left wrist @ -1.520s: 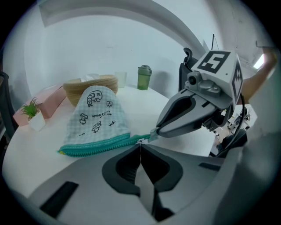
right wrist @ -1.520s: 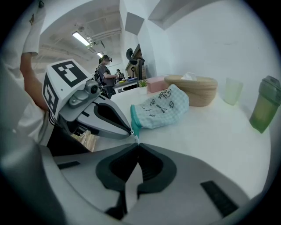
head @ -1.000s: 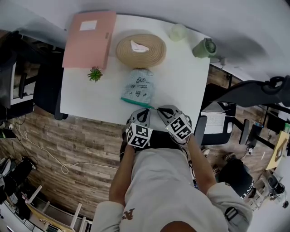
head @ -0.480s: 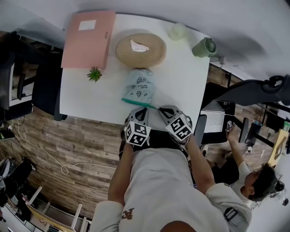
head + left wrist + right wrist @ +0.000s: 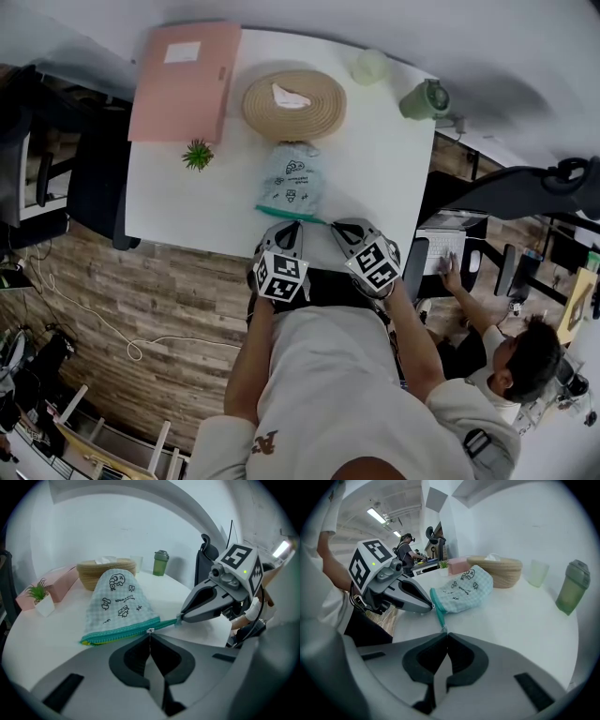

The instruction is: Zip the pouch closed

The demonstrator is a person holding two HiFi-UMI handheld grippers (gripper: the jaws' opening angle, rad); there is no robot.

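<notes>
showing only in gripper views: left gripper (image 5: 150, 635) closed on zipper pull (image 5: 150, 630), right gripper (image 5: 444, 634) closed on teal end tab (image 5: 439, 613) of checked pouch (image 5: 464, 588) at white table (image 5: 178, 202) near edge; both slope downward.

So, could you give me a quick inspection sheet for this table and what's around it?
Surface: white table, nothing spilled.
Job's things: checked pouch lies flat near the front edge. Its teal zipper faces the person; how far it is closed is hard to tell.
Clutter: pink folder, woven basket, small plant, pale cup and green bottle, all behind the pouch.
Grippers: left gripper has its jaws shut on the zipper pull. Right gripper has its jaws shut on the teal tail at the zipper's end.
Cables: one pale cable on the wood floor.
Surroundings: a seated person at a desk to the right.
</notes>
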